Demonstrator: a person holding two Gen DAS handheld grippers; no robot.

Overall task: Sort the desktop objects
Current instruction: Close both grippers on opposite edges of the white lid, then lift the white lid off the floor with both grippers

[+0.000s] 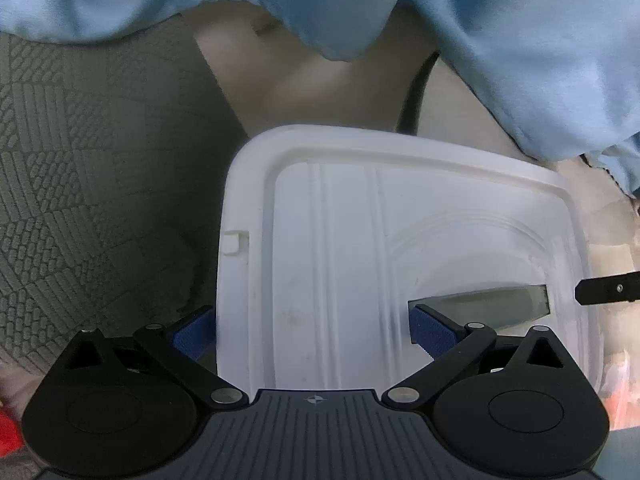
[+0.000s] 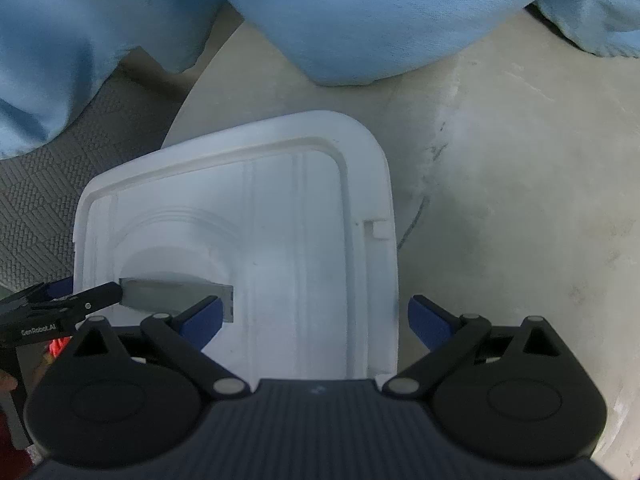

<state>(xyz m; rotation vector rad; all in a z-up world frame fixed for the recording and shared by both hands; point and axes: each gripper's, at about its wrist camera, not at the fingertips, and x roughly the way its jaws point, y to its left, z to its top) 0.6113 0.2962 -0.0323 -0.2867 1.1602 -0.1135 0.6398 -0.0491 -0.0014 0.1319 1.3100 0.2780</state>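
Between both grippers: white lid point(image 1: 360, 240), at 12 o'clock. Left gripper point(image 1: 316, 330) and right gripper point(image 2: 314, 320) w/ fingers apart, straddling opposite lid edges; contact unclear.

Light blue cloth point(image 1: 520, 40) above grey patterned mat point(image 1: 80, 160) and pale floor point(image 2: 520, 200)

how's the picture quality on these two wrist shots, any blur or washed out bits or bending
Left wrist view: white lid overexposed, its ridges faint; blue cloth soft; lid edges bow from the fisheye. Right wrist view: lid equally washed out, floor hazy, corners vignetted dark, right gripper sharper than the background.
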